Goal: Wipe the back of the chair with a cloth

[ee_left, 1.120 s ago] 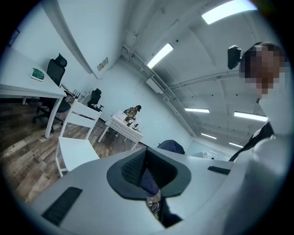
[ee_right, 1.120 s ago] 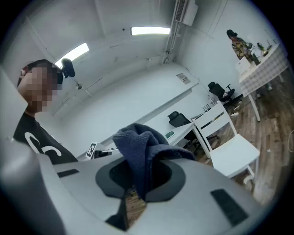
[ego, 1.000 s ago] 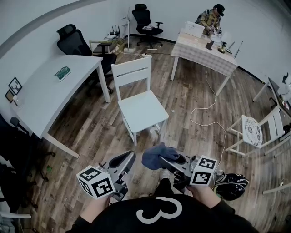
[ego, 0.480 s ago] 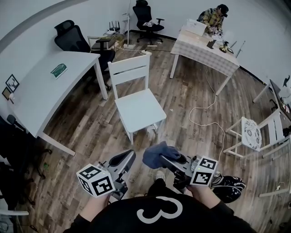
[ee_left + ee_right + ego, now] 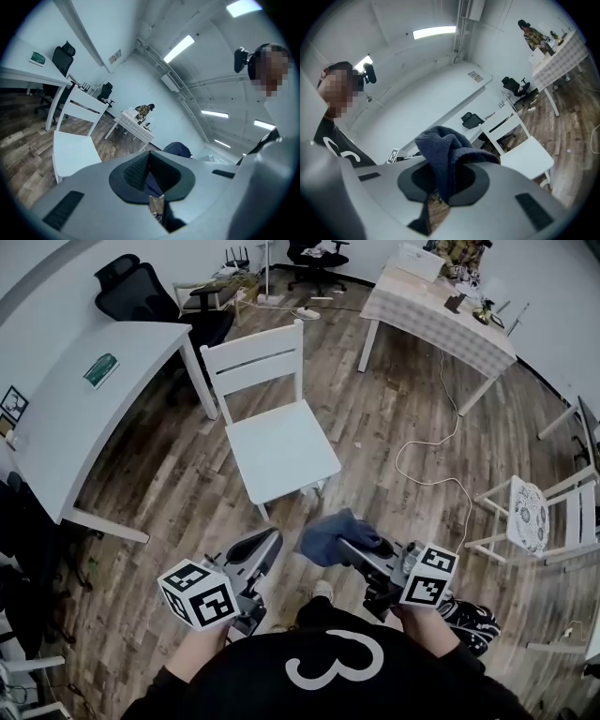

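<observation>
1. holding the dark blue cloth (image 5: 330,536) clenched between its jaws, the right gripper (image 5: 349,547) sits low, close to the person's body.
2. the left gripper (image 5: 265,545) is just beside it, jaws closed together on nothing.
3. beyond both, on the wood floor (image 5: 178,493), the white chair (image 5: 281,451) stands apart from the cloth, its slatted back (image 5: 253,362) farthest away, near the white worktop (image 5: 66,418) corner.
</observation>
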Demonstrator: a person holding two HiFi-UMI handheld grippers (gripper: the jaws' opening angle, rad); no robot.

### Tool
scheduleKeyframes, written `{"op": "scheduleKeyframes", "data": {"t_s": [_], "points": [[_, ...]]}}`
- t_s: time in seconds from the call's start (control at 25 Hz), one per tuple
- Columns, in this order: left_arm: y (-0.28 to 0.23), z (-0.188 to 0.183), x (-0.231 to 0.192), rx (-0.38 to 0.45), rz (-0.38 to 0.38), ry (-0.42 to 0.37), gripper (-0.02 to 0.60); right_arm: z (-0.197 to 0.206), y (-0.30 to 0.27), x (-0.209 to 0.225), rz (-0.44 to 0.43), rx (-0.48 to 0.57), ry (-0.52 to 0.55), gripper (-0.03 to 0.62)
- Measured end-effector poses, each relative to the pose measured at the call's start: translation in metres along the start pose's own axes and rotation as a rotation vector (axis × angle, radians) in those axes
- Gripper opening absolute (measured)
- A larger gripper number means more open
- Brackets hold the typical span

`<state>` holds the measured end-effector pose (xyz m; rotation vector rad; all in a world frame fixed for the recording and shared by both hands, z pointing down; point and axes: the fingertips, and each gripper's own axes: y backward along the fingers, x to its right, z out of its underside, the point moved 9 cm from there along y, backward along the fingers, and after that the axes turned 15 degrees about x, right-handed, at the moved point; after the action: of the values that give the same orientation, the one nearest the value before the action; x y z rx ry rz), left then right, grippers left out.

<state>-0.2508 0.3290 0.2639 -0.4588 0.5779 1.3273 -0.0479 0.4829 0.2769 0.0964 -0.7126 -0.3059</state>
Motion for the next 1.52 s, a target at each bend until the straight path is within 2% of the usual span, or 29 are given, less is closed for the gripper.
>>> {"op": "scheduleKeyframes", "data": {"t_s": [0.16,0.32,0.72,1.0,1.16,1.4,1.52], "points": [[-0.055,0.002,-0.010,0.000,-0.007,0.005,0.014,-0.027,-0.007,0.052,0.006,-0.016,-0.046,0.048],[-0.090,0.000,-0.015,-0.003,-0.063,-0.012,0.014,-0.047,-0.010,0.092,0.011,-0.038,-0.080,0.048],[-0.111,-0.017,-0.051,0.023,-0.155,-0.009,0.014,-0.065,-0.059,0.145,0.002,-0.092,-0.067,0.048],[-0.138,-0.046,-0.115,0.037,-0.169,0.028,0.014,-0.072,-0.129,0.174,0.006,-0.148,0.005,0.048],[-0.157,-0.079,-0.156,0.026,-0.165,0.030,0.014,-0.079,-0.182,0.194,0.019,-0.161,-0.003,0.048],[-0.169,-0.131,-0.232,0.030,-0.205,0.052,0.014,-0.080,-0.277,0.225,0.037,-0.192,0.019,0.048],[-0.173,-0.154,-0.263,0.055,-0.227,0.038,0.014,-0.079,-0.325,0.233,0.025,-0.224,0.076,0.048]]}}
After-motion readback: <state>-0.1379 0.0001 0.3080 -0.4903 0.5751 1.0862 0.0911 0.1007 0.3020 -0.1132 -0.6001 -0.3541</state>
